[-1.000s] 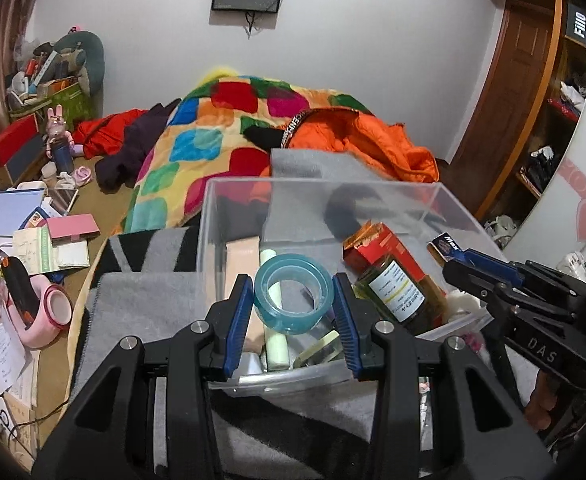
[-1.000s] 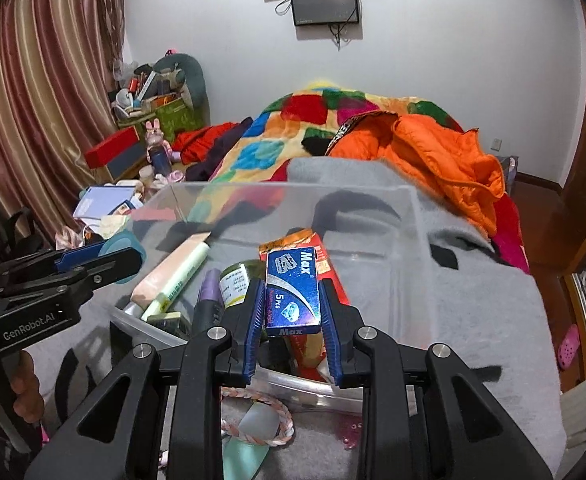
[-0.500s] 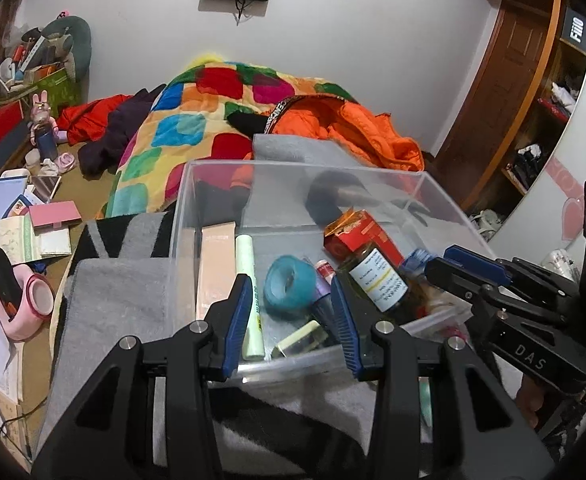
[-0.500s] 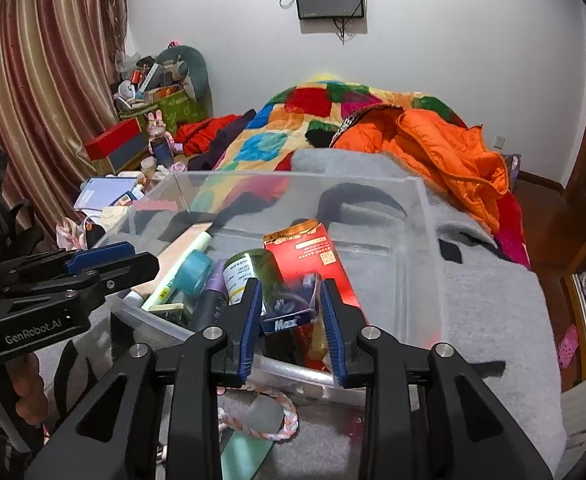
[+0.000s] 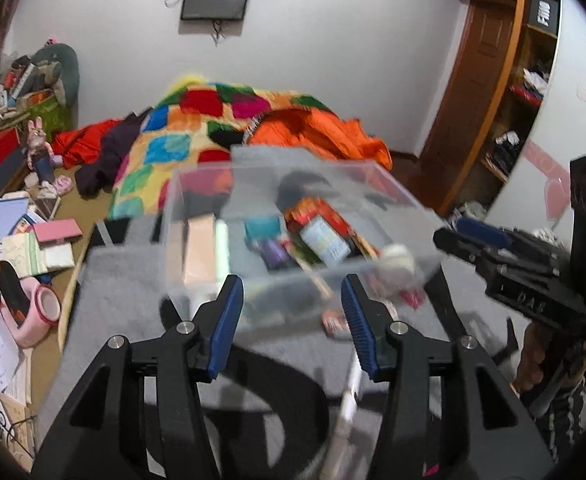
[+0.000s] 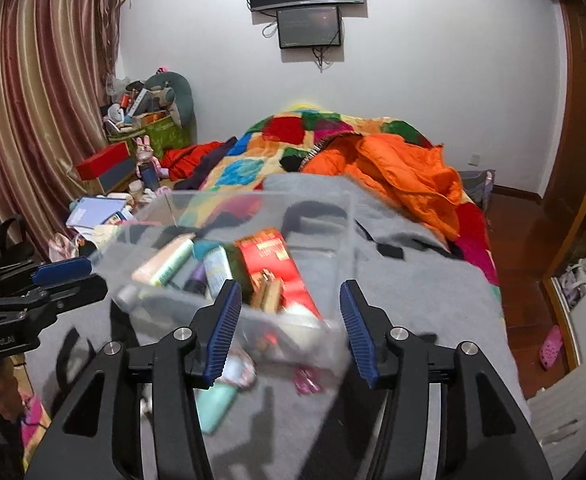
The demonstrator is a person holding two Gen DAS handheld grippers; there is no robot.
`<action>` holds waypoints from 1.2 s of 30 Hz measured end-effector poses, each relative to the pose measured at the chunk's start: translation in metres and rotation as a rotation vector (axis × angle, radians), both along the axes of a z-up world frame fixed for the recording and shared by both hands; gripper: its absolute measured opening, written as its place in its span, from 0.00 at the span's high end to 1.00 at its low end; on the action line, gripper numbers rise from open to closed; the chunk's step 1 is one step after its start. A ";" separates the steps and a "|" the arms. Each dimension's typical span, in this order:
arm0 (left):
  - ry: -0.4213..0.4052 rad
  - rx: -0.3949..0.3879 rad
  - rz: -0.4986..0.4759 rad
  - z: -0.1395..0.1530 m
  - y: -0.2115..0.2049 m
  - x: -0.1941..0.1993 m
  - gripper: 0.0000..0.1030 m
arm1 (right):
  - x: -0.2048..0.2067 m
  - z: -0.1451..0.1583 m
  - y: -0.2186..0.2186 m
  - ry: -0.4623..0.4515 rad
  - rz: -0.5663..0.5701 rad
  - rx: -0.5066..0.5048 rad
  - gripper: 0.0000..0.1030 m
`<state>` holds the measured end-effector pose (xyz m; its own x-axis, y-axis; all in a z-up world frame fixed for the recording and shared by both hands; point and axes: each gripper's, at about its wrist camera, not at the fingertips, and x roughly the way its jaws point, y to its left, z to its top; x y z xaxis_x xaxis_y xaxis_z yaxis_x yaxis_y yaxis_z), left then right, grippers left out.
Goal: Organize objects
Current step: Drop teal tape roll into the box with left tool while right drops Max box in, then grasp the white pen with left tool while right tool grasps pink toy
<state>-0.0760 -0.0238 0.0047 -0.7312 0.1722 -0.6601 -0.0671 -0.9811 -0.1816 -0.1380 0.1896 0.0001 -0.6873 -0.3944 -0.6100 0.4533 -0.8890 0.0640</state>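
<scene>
The clear plastic bin (image 5: 393,196) sits on the grey blanket (image 6: 421,280) over the bed, with a teal tape roll (image 5: 262,225), a red box (image 6: 271,254), a labelled jar (image 5: 325,240) and a pale tube (image 6: 165,260) lying inside it. Just short of the bin's near wall, the left gripper (image 5: 291,318) has just been opening and stands apart with nothing between its jaws. The right gripper (image 6: 289,322), likewise just in front of the bin, has also just been opening and is empty.
</scene>
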 end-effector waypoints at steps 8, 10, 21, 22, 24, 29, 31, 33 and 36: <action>-0.124 -0.003 -0.056 -0.043 0.023 0.011 0.51 | 0.005 -0.037 0.017 -0.095 -0.023 0.048 0.53; -0.148 0.011 -0.077 -0.051 0.029 0.016 0.51 | 0.004 -0.047 0.018 -0.120 -0.025 0.060 0.53; -0.160 -0.054 -0.089 -0.070 0.049 0.019 0.64 | -0.008 -0.077 0.006 -0.190 0.002 0.105 0.64; -0.155 -0.059 -0.084 -0.071 0.049 0.019 0.68 | -0.007 -0.078 0.005 -0.188 0.006 0.107 0.67; -0.141 -0.082 -0.076 -0.071 0.050 0.019 0.75 | -0.005 -0.079 0.003 -0.178 0.013 0.120 0.81; -0.126 -0.090 -0.080 -0.071 0.051 0.029 0.88 | 0.008 -0.078 -0.003 -0.134 0.039 0.138 0.81; -0.127 -0.087 -0.079 -0.070 0.048 0.034 0.88 | 0.012 -0.078 0.000 -0.138 0.046 0.115 0.81; -0.127 -0.089 -0.073 -0.068 0.046 0.041 0.88 | 0.017 -0.076 0.005 -0.147 0.047 0.084 0.81; -0.127 -0.076 -0.049 -0.066 0.039 0.048 0.88 | 0.023 -0.071 0.012 -0.156 0.040 0.045 0.81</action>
<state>-0.0277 0.0153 -0.0612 -0.6326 0.1515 -0.7595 -0.0960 -0.9885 -0.1172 -0.1150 0.2020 -0.0710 -0.5672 -0.3889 -0.7260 0.4758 -0.8742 0.0965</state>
